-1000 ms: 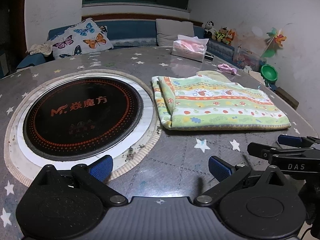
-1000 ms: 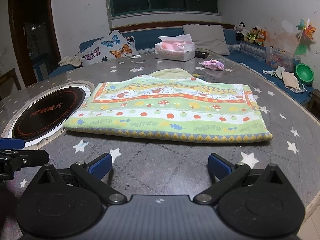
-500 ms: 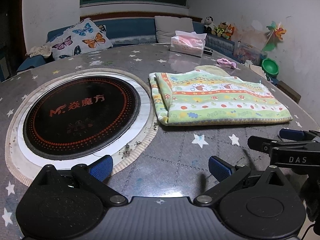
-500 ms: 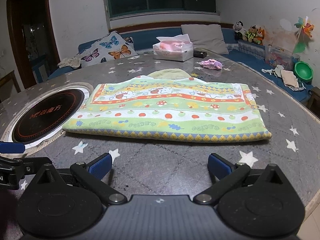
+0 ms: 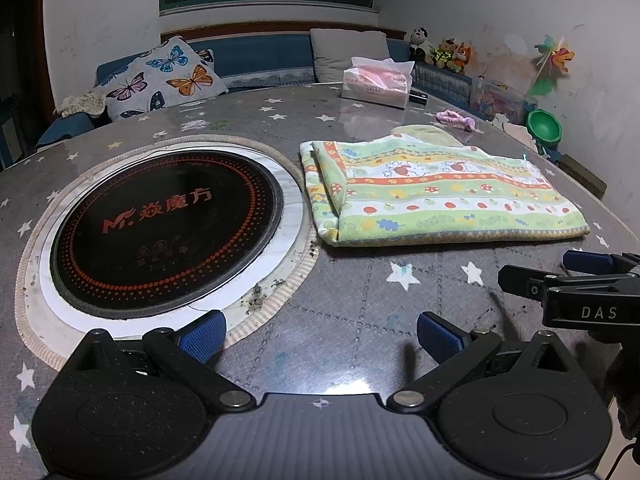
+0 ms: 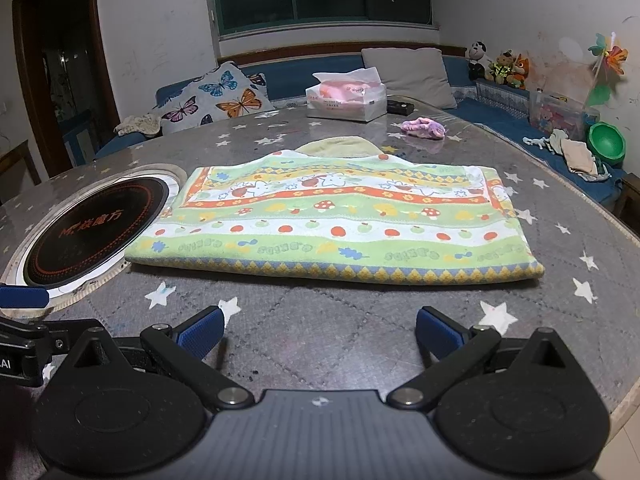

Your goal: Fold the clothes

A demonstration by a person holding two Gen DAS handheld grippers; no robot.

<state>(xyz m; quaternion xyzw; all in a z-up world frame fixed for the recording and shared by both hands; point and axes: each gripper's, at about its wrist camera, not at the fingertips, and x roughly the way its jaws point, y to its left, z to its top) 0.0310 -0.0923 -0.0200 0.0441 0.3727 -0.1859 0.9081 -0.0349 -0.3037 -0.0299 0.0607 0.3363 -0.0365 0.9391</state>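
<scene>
A folded green, yellow and orange patterned cloth [image 6: 332, 224] lies flat on the star-patterned round table; in the left wrist view the cloth [image 5: 436, 200] is to the right of the hotplate. My left gripper [image 5: 320, 334] is open and empty, low over the table in front of the hotplate. My right gripper [image 6: 318, 332] is open and empty, a short way in front of the cloth's near edge. The right gripper's side shows in the left wrist view [image 5: 576, 284].
A black round hotplate [image 5: 164, 232] is set into the table at the left. A tissue box [image 6: 346, 100] and a small pink cloth [image 6: 424, 127] lie at the far side. A sofa with cushions [image 6: 212, 100] stands behind. The table edge [image 6: 624, 236] curves at the right.
Both grippers have drawn back a little from the cloth and risen slightly. The cloth has not moved. Both grippers stay open.
</scene>
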